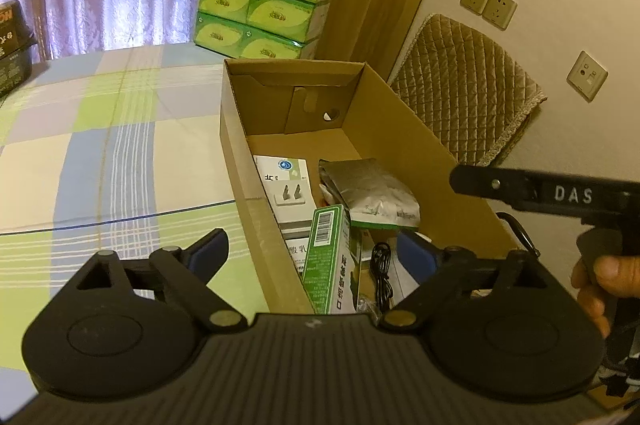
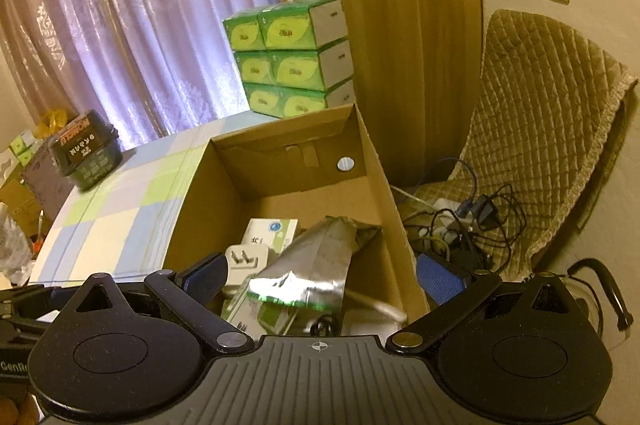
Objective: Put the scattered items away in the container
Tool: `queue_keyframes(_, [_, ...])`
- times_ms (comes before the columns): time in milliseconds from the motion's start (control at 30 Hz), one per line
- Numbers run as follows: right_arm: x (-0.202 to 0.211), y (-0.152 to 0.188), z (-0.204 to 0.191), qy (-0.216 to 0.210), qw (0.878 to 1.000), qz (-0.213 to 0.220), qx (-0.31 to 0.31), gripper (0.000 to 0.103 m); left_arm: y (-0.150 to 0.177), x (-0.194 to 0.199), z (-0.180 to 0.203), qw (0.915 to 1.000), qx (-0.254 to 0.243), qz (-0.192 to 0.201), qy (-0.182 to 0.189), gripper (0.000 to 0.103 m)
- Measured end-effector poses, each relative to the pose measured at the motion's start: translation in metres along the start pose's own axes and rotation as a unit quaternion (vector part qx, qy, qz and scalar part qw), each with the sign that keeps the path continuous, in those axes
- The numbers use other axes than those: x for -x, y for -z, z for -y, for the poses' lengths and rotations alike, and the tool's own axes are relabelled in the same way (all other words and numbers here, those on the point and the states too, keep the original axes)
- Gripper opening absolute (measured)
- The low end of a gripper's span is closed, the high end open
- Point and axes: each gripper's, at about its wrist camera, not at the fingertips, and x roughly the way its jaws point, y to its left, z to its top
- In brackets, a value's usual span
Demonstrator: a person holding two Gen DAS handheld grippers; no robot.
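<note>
An open cardboard box (image 1: 240, 153) (image 2: 192, 209) stands on the checked bedsheet (image 1: 100, 145). Inside lie a white carton with a plug picture (image 1: 286, 185), a silver foil pouch (image 1: 368, 189) (image 2: 320, 257), a green carton (image 1: 326, 257), a black cable (image 1: 382, 273) and a white plug adapter (image 2: 246, 257). My left gripper (image 1: 316, 257) is open over the box's near end, nothing between its fingers. My right gripper (image 2: 324, 275) is open too, above the pouch, holding nothing. The right tool's body (image 1: 560, 193) and a hand (image 1: 592, 281) show in the left wrist view.
A stack of green tissue packs (image 1: 260, 5) (image 2: 292, 61) sits behind the box by a wooden door. A dark tub (image 2: 86, 149) rests at the bed's far left. A quilted chair (image 2: 540, 129) with tangled cables (image 2: 468, 221) stands right of the box.
</note>
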Motion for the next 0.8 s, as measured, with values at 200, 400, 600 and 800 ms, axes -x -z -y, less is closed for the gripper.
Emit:
queue_keyframes(200, [0.020, 0.015, -0.004, 0.000, 1.000, -0.006, 0.002, 0.103, 0.009, 0.017, 0.007, 0.9998, -0.007, 0.010, -0.014, 0.101])
queue_keyframes(400, [0.044, 0.032, -0.008, -0.002, 1.000, -0.012, -0.005, 0.103, 0.025, 0.038, 0.013, 0.9996, 0.000, 0.014, -0.024, 0.102])
queue_keyframes(600, [0.072, 0.053, -0.018, 0.005, 1.000, -0.014, 0.010, 0.103, 0.044, 0.058, 0.013, 0.9993, 0.024, -0.003, -0.029, 0.102])
queue_keyframes(800, [0.100, 0.073, -0.032, 0.017, 0.999, -0.007, 0.028, 0.103, 0.060, 0.087, 0.021, 0.9979, 0.026, 0.002, -0.060, 0.102])
